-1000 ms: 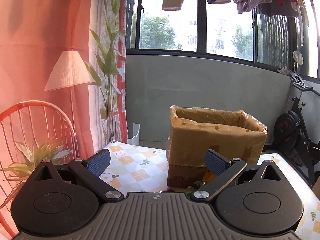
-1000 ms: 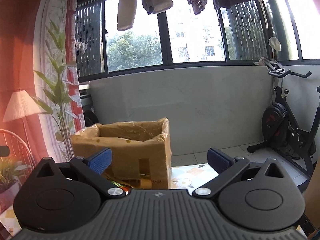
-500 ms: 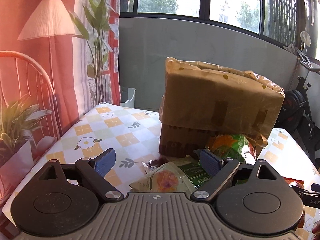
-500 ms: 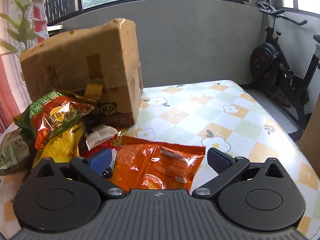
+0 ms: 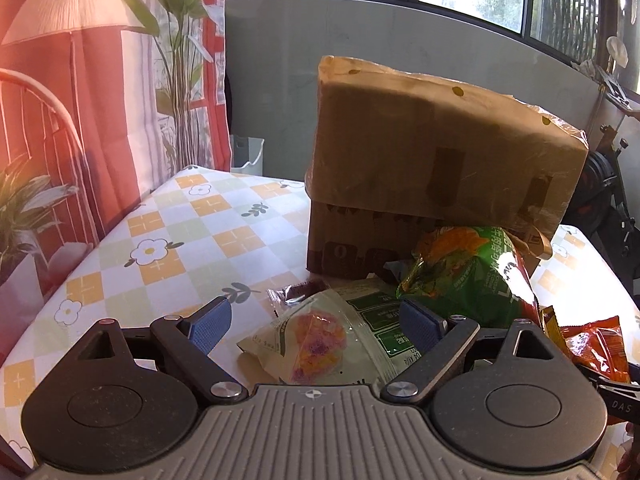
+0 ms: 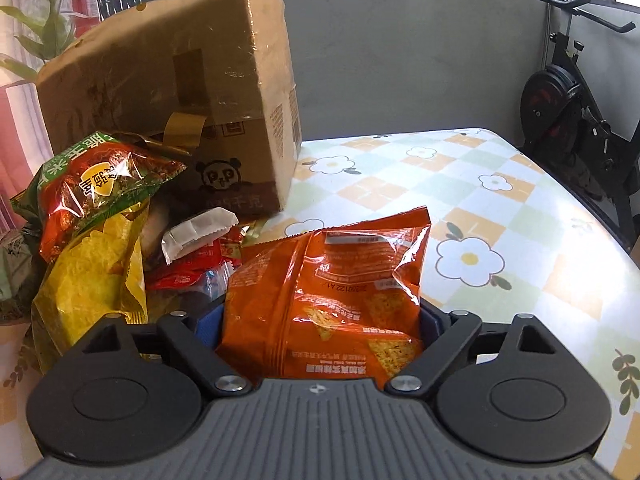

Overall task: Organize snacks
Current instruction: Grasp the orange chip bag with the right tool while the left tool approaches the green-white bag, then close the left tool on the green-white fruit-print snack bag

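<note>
The snacks are heaped on the flowered table (image 6: 500, 184) at the foot of a tape-wrapped cardboard box (image 6: 168, 80), which is taken to be where they are meant to go. The right gripper (image 6: 320, 320) is set astride an orange chip bag (image 6: 336, 292), with the jaws wide apart and the bag lying between them; a pinch does not appear to have been made, so the bag is judged to be lined up for a grasp. The left gripper (image 5: 312, 322) is held low over a pale dried-fruit pouch (image 5: 320, 336), its jaws likewise spread and nothing clamped. A green and red snack bag (image 5: 464, 276) is propped against the box front, and in the right wrist view a yellow chip bag (image 6: 92, 276), a small white wrapped bar (image 6: 196, 232) and red packets (image 6: 192, 268) are seen crowded just beside the orange bag. The box opening cannot be seen from here, and its tall wall would have to be cleared before anything is dropped in
</note>
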Demonstrator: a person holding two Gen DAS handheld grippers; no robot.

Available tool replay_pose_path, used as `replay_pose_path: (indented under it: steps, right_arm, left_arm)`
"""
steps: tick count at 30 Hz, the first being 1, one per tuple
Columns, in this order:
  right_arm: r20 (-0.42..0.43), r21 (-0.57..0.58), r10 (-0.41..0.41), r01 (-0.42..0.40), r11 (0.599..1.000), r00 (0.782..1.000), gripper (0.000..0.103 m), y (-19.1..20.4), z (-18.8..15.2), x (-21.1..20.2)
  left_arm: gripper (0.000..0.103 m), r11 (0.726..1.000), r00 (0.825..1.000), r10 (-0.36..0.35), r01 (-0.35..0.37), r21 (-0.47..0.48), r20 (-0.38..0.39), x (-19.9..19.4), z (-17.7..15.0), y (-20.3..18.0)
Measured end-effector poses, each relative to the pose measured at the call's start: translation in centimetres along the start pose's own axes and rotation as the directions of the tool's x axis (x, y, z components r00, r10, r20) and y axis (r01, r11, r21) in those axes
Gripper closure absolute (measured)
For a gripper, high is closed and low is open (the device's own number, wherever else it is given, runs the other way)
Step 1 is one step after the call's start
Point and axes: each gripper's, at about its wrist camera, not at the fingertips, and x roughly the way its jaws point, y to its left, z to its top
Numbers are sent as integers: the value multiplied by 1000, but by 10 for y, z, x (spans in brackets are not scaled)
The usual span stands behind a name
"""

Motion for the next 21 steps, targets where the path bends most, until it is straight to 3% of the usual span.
replay_pose_path:
  steps: [8,16,21]
  right_arm:
    - [43,-25,-3,4,1000,999,14,1,-6,-2]
    - [40,1,12,-12,1000,999,14,-3,-7,-2]
    - [38,3,13,-13,1000,999,14,-3,-6,-2]
  left_arm:
    - [10,993,990,-109,105,-44,-91,28,-4,-8]
    - [0,996,994,-78,73,-56,-80,39,-22,-2]
    - [0,990,991,-100,90,-107,-86,46,-30,7]
